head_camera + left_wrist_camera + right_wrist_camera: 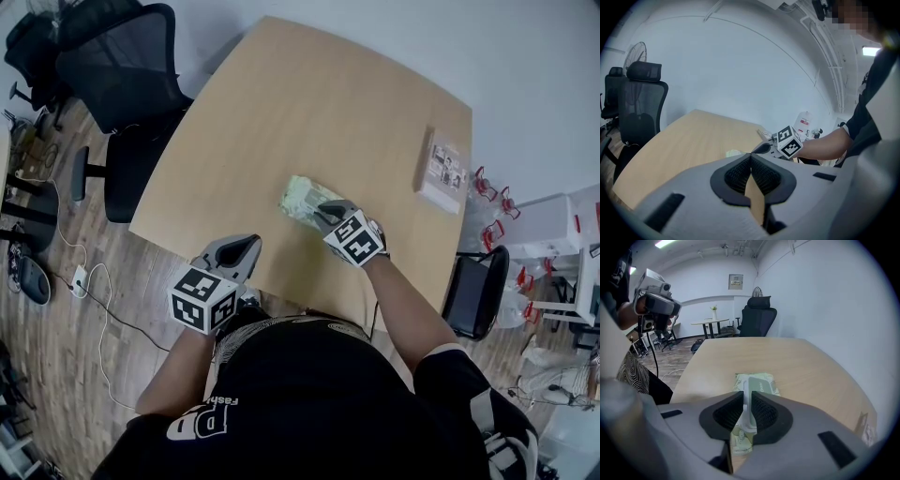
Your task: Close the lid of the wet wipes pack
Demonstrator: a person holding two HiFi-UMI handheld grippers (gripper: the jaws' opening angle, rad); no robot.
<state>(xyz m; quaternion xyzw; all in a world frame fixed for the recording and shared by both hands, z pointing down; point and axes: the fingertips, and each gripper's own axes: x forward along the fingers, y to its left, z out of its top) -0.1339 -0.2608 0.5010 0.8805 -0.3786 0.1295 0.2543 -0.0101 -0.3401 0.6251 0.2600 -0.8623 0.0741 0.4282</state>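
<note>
The pale green wet wipes pack lies flat on the wooden table, a little in from its near edge. My right gripper sits over the pack's near end. In the right gripper view the pack runs away from the jaws, and its white lid flap fills the narrow slot between the pads, so my right gripper is shut on it. My left gripper hovers by the table's near edge, apart from the pack. In its own view my left gripper is shut and empty.
A flat printed box lies near the table's right edge. A black office chair stands at the table's left and a dark chair at its right. Cables trail on the wooden floor.
</note>
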